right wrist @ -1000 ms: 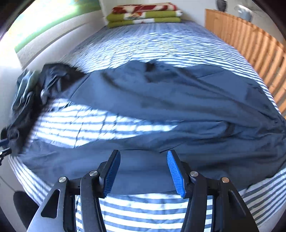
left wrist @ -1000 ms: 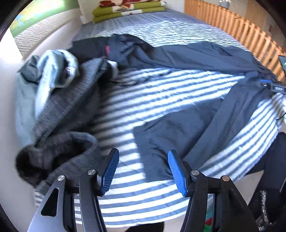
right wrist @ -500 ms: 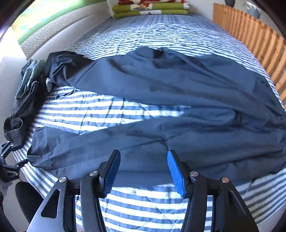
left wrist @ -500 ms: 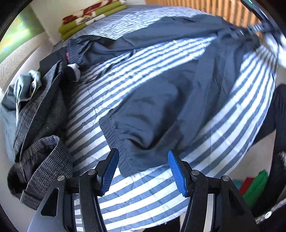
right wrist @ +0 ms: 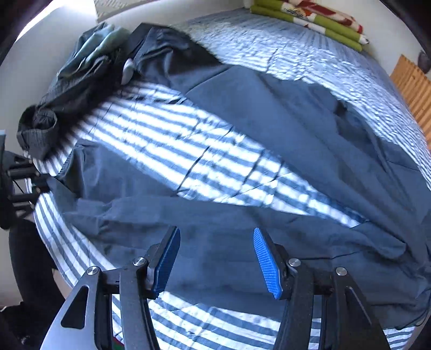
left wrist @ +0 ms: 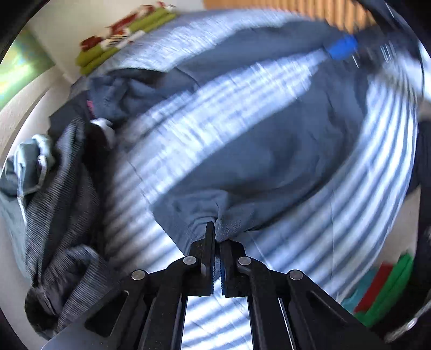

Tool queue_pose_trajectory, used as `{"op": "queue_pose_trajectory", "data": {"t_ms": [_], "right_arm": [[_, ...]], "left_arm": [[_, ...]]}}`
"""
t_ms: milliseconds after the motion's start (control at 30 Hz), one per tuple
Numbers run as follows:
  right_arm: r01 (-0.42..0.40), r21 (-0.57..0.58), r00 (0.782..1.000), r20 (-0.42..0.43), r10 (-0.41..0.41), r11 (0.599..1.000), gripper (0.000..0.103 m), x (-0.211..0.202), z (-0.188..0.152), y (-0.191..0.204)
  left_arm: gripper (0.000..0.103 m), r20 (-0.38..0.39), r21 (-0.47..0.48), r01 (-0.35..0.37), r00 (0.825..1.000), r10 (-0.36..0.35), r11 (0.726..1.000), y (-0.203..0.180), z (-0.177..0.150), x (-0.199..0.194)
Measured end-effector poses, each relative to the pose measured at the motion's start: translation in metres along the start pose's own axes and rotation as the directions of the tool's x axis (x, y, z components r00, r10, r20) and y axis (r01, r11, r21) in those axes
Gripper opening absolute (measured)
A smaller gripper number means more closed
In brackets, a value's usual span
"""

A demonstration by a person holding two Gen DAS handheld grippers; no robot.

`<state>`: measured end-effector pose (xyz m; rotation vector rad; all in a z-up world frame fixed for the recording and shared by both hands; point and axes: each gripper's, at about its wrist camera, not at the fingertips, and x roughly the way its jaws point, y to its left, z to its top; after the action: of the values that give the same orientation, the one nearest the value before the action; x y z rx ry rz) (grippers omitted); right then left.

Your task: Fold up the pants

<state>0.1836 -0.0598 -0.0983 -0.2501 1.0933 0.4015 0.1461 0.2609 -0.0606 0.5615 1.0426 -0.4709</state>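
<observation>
Left gripper (left wrist: 214, 237) is clamping the pants (left wrist: 269, 150) at the hem, jaws just closed — right gripper (right wrist: 215, 258) is hovering wide; fold starting.

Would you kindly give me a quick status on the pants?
Left gripper shut on pants hem. Right gripper open above near leg. Pants spread on striped bed; clothes pile alongside.

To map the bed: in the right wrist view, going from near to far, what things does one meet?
Right gripper, jaws open → dark blue pants → striped bed cover → folded green blanket.
</observation>
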Motion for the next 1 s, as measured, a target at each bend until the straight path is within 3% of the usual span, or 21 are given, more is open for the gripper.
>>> {"op": "queue_pose_trajectory", "data": {"t_ms": [100,200,233,300,400,467,633,700,733,767,1000], "right_arm": [[0.002,0.035,1.0,0.004,-0.002,0.999,0.053,-0.003,0.01,-0.025],[-0.068,0.016,0.997,-0.038,0.068,0.998,0.061,0.003,0.014,-0.046],[-0.055,0.006,0.997,-0.047,0.055,0.998,0.061,0.006,0.015,-0.05],[0.009,-0.03,0.998,-0.057,-0.011,1.0,0.061,0.013,0.014,-0.056],[0.009,-0.059,0.995,-0.094,-0.014,0.998,0.061,0.028,0.012,-0.058],[0.047,-0.104,0.993,-0.107,-0.058,0.993,0.062,0.041,0.012,-0.054],[0.042,-0.126,0.988,-0.14,-0.06,0.991,0.061,0.069,0.015,-0.048],[0.009,-0.109,0.992,-0.128,-0.023,0.994,0.039,0.066,0.016,-0.048],[-0.008,-0.102,0.992,-0.128,-0.005,0.995,0.006,0.063,0.016,-0.047],[0.007,-0.097,0.993,-0.117,-0.019,0.995,0.001,0.057,0.016,-0.046],[0.075,-0.029,0.993,0.09,-0.072,0.997,0.001,-0.02,0.006,-0.043]], "left_arm": [[0.002,0.019,-0.08,-0.016,1.0,0.018,0.997,0.032,0.018,-0.003],[0.002,0.008,-0.13,0.02,1.0,-0.02,0.991,0.053,0.029,0.002],[0.002,0.0,-0.131,0.026,1.0,-0.026,0.991,0.054,0.03,0.004],[0.002,-0.011,-0.114,0.044,0.999,-0.045,0.993,0.048,0.027,0.008],[0.002,-0.054,-0.084,0.069,0.996,-0.073,0.994,0.028,0.013,0.019],[0.002,-0.084,-0.048,0.061,0.994,-0.065,0.997,0.012,0.003,0.024],[0.002,-0.117,-0.007,0.029,0.993,-0.029,1.0,-0.008,-0.015,0.033],[0.002,-0.111,-0.016,0.018,0.994,-0.019,1.0,-0.008,-0.015,0.028],[0.002,-0.1,-0.026,0.013,0.995,-0.015,1.0,-0.006,-0.014,0.022],[0.002,-0.079,-0.042,0.012,0.997,-0.015,0.999,-0.004,-0.011,0.012],[0.002,0.083,-0.087,0.007,0.997,0.0,0.996,-0.009,-0.001,-0.081]]}}
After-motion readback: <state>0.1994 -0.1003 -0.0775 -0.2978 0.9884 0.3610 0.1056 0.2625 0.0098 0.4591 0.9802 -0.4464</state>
